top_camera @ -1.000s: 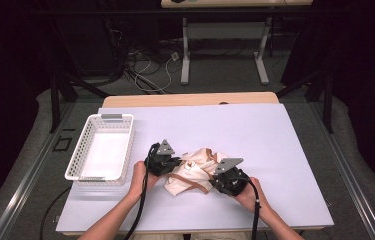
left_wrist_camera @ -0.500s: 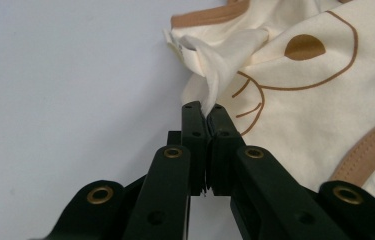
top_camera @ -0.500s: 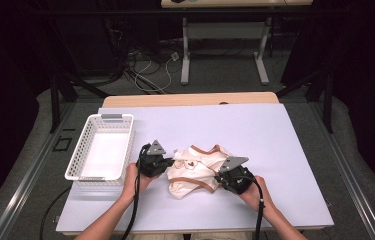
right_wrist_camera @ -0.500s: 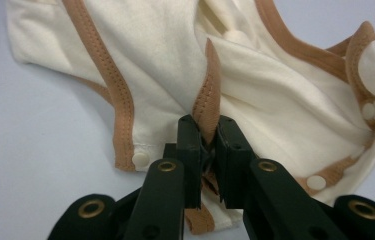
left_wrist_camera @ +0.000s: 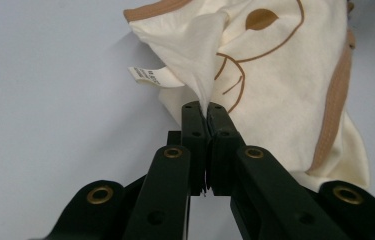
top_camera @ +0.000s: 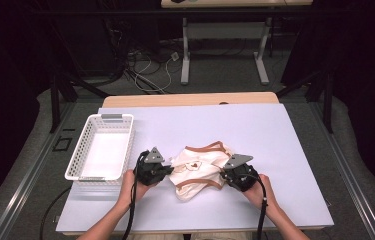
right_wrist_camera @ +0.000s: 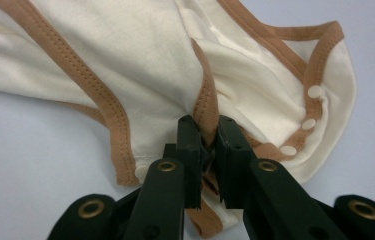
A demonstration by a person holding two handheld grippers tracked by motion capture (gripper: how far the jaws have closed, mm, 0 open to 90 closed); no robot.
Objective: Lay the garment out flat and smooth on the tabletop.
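A cream baby garment (top_camera: 197, 170) with tan trim and a tan line drawing lies crumpled on the white table (top_camera: 275, 140). My left gripper (top_camera: 166, 170) holds the garment's left edge; its jaws are shut on a pinch of cream cloth (left_wrist_camera: 206, 95) beside a white label (left_wrist_camera: 147, 76). My right gripper (top_camera: 226, 176) is at the garment's right side, shut on a tan-trimmed fold (right_wrist_camera: 206, 107). White snap buttons (right_wrist_camera: 316, 91) line the trim to the right of that fold. The cloth is pulled taut between the two grips.
A white plastic basket (top_camera: 102, 147) with nothing in it stands at the table's left, close to my left hand. A wooden strip (top_camera: 190, 99) runs along the far table edge. Cables and table legs lie on the floor beyond.
My left gripper has moved left with the cloth in it, and the garment has spread wider between the two grips. My right gripper has stayed in place.
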